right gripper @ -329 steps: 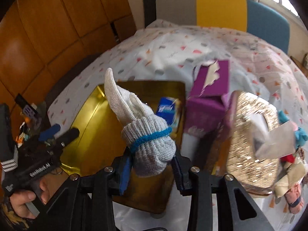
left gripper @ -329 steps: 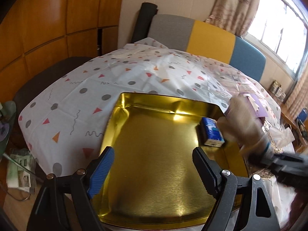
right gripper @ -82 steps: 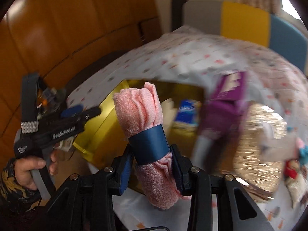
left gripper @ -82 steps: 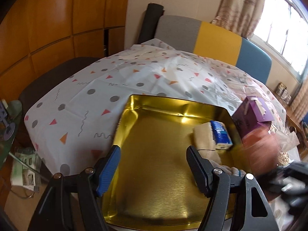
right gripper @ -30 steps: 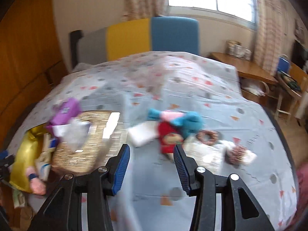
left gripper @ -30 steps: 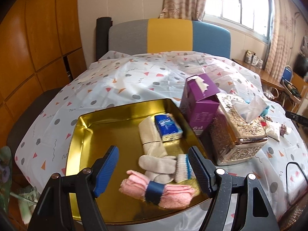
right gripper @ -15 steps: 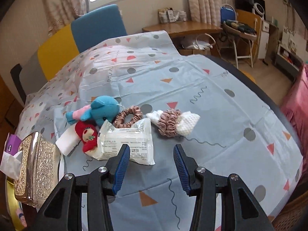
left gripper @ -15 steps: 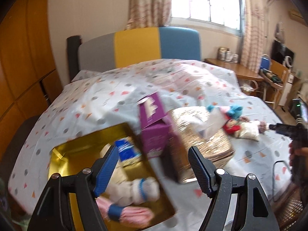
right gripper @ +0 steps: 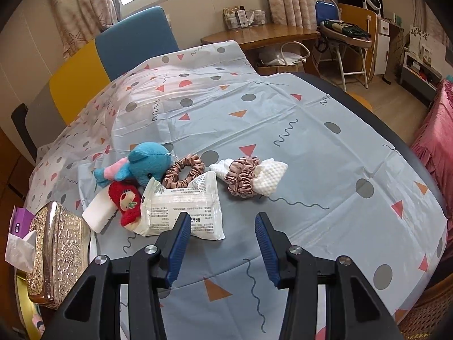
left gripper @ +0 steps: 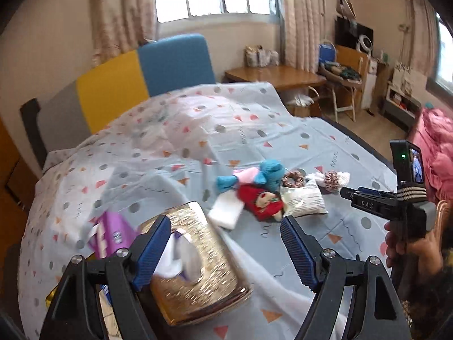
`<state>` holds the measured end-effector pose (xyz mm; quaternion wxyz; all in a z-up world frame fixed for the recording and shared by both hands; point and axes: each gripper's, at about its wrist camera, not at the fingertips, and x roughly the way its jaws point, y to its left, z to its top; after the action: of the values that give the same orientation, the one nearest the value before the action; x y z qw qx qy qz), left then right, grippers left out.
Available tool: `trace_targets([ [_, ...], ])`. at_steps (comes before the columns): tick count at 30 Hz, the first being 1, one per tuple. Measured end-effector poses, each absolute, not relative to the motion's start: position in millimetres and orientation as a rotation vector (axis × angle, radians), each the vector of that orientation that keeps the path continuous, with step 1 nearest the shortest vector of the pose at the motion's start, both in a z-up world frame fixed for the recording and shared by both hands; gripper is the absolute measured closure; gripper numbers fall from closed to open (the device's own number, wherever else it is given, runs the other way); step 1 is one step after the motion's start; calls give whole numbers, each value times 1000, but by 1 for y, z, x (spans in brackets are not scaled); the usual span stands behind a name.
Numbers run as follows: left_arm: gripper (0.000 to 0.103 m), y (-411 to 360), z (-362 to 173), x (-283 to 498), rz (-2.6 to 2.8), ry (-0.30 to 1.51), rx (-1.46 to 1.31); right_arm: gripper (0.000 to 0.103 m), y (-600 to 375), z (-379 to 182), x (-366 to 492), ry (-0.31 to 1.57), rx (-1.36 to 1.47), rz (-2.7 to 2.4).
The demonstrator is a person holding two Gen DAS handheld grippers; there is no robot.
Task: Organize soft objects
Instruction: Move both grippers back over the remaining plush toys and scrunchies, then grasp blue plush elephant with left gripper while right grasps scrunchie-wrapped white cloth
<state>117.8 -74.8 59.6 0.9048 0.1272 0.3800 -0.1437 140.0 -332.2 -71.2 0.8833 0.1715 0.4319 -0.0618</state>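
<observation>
Soft things lie clustered on the patterned tablecloth: a blue plush elephant [right gripper: 148, 163], a red plush doll [right gripper: 126, 198], a brown scrunchie [right gripper: 185, 171], a white wipes pack [right gripper: 181, 206] and a white puffy cloth ringed by a scrunchie [right gripper: 249, 180]. My right gripper [right gripper: 222, 216] hovers open just in front of the wipes pack, holding nothing. My left gripper [left gripper: 225, 222] is empty with its jaws opening, above the gold tissue box [left gripper: 203, 277] and short of the red doll [left gripper: 262, 201] and the elephant [left gripper: 271, 171].
A purple tissue box [left gripper: 113, 235] stands left of the gold one, with a folded white cloth [right gripper: 97, 215] beside it. The gold tray's rim [right gripper: 22, 306] shows at the far left. A hand [left gripper: 407, 249] holds the right gripper's handle. Chairs and a desk stand behind.
The left wrist view has swung right, from the gold tray with its socks and pink towel roll to the pile of toys. The right gripper has settled low before the wipes pack.
</observation>
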Motion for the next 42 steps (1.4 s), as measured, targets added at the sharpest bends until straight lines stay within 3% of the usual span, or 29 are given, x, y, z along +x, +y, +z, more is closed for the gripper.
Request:
trace_targets([
  [7, 22, -130, 19, 185, -294, 930, 342, 56, -352, -70, 135, 888, 468, -158],
  [17, 18, -200, -47, 250, -327, 962, 530, 55, -369, -80, 136, 928, 595, -146],
  [25, 19, -227, -88, 302, -302, 1031, 521, 55, -370, -83, 137, 939, 628, -123],
  [26, 21, -227, -94, 307, -293, 1042, 513, 55, -370, -84, 137, 944, 630, -124],
  [28, 47, -223, -101, 313, -321, 1091, 446, 55, -371, -86, 138, 949, 642, -118],
  [32, 60, -213, -95, 312, -339, 1064, 380, 55, -369, -90, 140, 963, 644, -109],
  [42, 61, -190, -36, 284, -391, 939, 240, 56, -382, -102, 138, 983, 698, -161],
])
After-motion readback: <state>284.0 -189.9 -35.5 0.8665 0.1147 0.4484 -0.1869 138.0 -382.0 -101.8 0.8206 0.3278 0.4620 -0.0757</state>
